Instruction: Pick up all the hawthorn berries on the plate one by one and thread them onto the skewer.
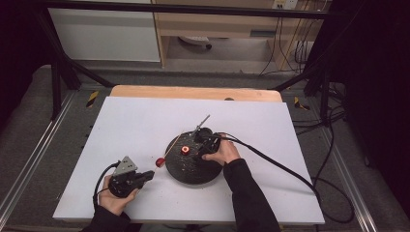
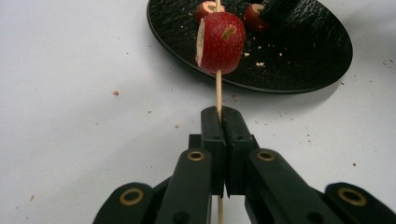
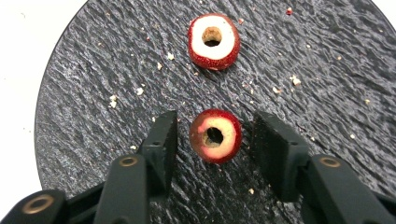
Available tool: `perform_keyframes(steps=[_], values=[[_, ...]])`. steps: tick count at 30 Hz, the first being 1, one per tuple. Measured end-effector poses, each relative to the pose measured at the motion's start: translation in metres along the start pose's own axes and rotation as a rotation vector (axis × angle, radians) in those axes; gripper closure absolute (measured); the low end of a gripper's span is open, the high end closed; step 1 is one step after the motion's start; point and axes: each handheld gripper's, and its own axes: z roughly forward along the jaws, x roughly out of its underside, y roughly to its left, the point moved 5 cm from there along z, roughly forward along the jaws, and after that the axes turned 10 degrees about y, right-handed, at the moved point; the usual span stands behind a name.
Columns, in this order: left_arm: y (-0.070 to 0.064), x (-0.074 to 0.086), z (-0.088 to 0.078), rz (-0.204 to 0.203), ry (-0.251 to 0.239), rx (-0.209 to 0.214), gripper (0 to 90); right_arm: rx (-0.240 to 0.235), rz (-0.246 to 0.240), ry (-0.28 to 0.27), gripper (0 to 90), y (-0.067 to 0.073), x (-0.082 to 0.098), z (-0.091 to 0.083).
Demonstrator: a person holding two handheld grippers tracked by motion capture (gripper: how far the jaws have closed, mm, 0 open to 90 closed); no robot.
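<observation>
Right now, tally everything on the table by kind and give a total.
Red cored fruit pieces: 3, one on the skewer, two on the plate
Thin wooden skewer: 1
Round black textured plate: 1
Total: 5

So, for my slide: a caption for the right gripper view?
Right claw open around a cored red fruit piece on the black plate.
</observation>
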Motion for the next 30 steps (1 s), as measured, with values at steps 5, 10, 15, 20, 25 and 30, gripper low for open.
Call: perform_keyframes(steps=[5,10,15,20,25,30], values=[[0.000,0.000,0.000,0.002,0.000,0.001,88.6,-0.008,-0.007,0.021,57.2,-0.001,-0.001,0.002],[0.000,0.000,0.000,0.000,-0.001,-0.001,88.7,-0.022,-0.005,0.022,59.6,-0.004,-0.002,0.004],[0.000,0.000,0.000,0.001,-0.001,0.001,88.6,-0.029,-0.003,0.022,61.7,-0.004,-0.002,0.006],[0.001,0.000,0.001,-0.001,0.000,-0.001,88.6,-0.037,0.003,0.026,62.4,-0.005,-0.002,0.006],[0.000,0.000,0.001,0.000,-0.001,-0.002,88.6,-0.056,0.027,0.010,62.7,-0.002,-0.002,0.001],[0.000,0.000,0.001,0.001,-0.001,-0.003,88.6,-0.061,0.053,-0.029,62.8,0.000,-0.002,-0.011]])
